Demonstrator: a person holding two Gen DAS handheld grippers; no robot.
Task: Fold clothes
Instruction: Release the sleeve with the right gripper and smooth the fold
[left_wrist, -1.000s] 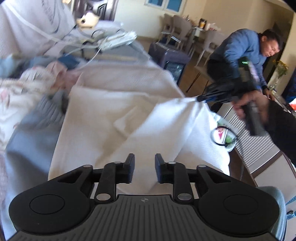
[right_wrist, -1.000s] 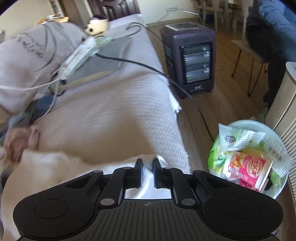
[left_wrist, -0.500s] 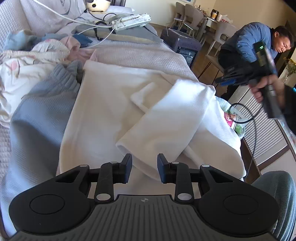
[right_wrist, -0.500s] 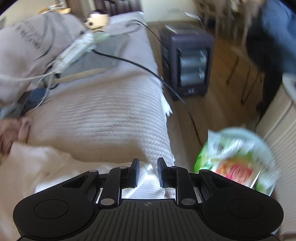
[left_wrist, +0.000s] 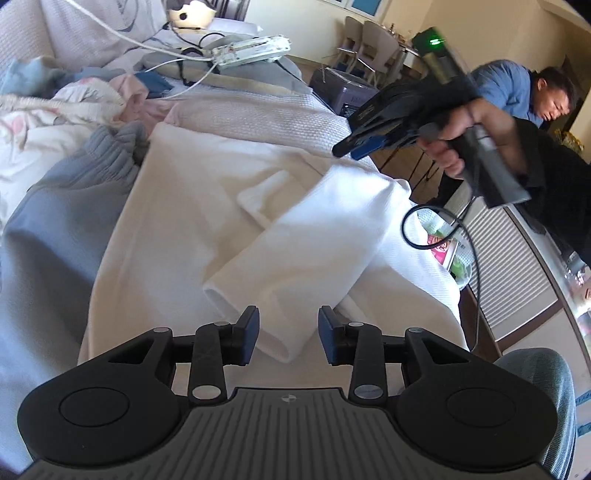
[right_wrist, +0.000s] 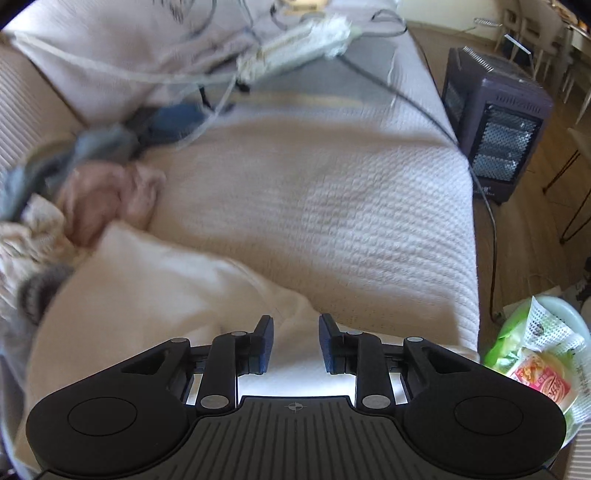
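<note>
A white garment (left_wrist: 192, 229) lies spread on the beige sofa cover (left_wrist: 258, 114), with one sleeve (left_wrist: 295, 251) folded diagonally across its body. My left gripper (left_wrist: 288, 332) is open and empty just above the sleeve's cuff end. My right gripper (left_wrist: 354, 147) is seen in the left wrist view, held in the air above the garment's far right corner. In the right wrist view my right gripper (right_wrist: 293, 341) is open and empty over the garment's far edge (right_wrist: 155, 291).
A grey knit garment (left_wrist: 62, 206) and a pile of other clothes (left_wrist: 48, 110) lie to the left. A power strip with cables (left_wrist: 251, 55) sits at the back. A heater (right_wrist: 495, 125) and a bin (right_wrist: 539, 354) stand on the floor to the right.
My right gripper let go of the white sleeve, opened, and lifted up and away. The sleeve now lies across the garment. My left gripper stayed near the cuff, open.
</note>
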